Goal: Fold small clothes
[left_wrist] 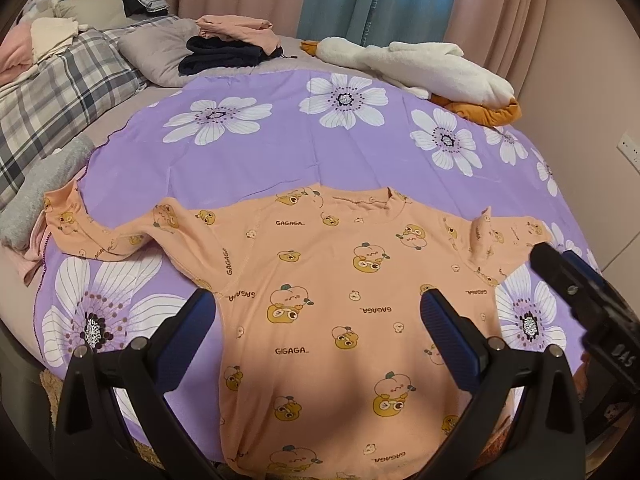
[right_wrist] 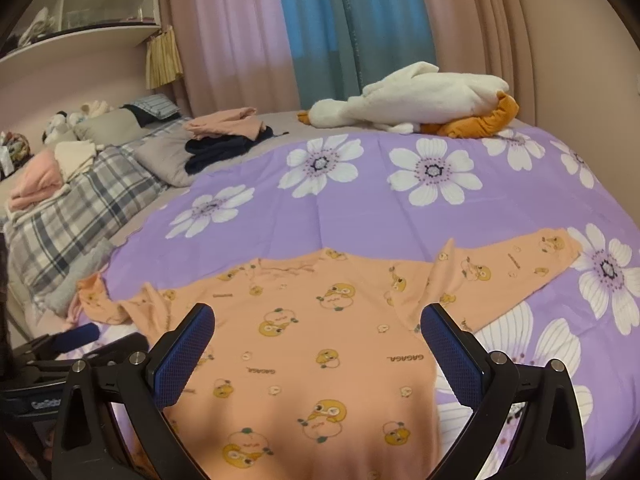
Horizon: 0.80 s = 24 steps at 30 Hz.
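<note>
One shirt (left_wrist: 320, 300), two spread grippers

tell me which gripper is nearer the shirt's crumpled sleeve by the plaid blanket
Left. The left gripper hovers open over the shirt's side below that crumpled sleeve; the right gripper hovers open nearer the opposite, straight sleeve.
</note>
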{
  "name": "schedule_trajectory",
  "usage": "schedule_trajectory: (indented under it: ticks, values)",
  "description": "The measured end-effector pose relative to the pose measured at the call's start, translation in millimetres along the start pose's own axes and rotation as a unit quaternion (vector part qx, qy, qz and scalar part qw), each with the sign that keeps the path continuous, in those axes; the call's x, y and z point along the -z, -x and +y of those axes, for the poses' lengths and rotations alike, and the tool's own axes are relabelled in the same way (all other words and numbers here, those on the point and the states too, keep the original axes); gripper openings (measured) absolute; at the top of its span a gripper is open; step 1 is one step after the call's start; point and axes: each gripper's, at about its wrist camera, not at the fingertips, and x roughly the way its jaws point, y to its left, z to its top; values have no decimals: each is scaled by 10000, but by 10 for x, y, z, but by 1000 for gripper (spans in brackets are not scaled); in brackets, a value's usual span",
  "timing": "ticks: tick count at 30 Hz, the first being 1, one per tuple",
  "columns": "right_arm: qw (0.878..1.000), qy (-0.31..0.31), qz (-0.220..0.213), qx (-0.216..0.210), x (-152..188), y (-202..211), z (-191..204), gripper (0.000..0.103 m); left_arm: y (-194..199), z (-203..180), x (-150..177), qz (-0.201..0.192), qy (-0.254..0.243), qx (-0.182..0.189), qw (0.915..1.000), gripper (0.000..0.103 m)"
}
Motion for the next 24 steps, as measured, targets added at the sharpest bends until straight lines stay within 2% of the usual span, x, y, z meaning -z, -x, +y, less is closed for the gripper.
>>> schedule_trajectory:
  ticks: [3, 6, 8, 24]
  values:
    - [9997, -71, -91, -194, -53, 90, 24, 102, 49, 19, 12, -13, 4, 15, 10000, 102]
    - [9977, -213, -121, -629, -95, 110, 35, 102, 102, 44, 30, -72, 32, 42, 10000, 102]
    - [9967, -291, -94, -747, -87, 95, 43, 102, 119, 46, 43, -118, 38, 75, 9999, 102]
    - [9984, -431, 210, -307, -4, 54, 24, 102, 151, 20, 78, -91, -45, 157, 9998, 102]
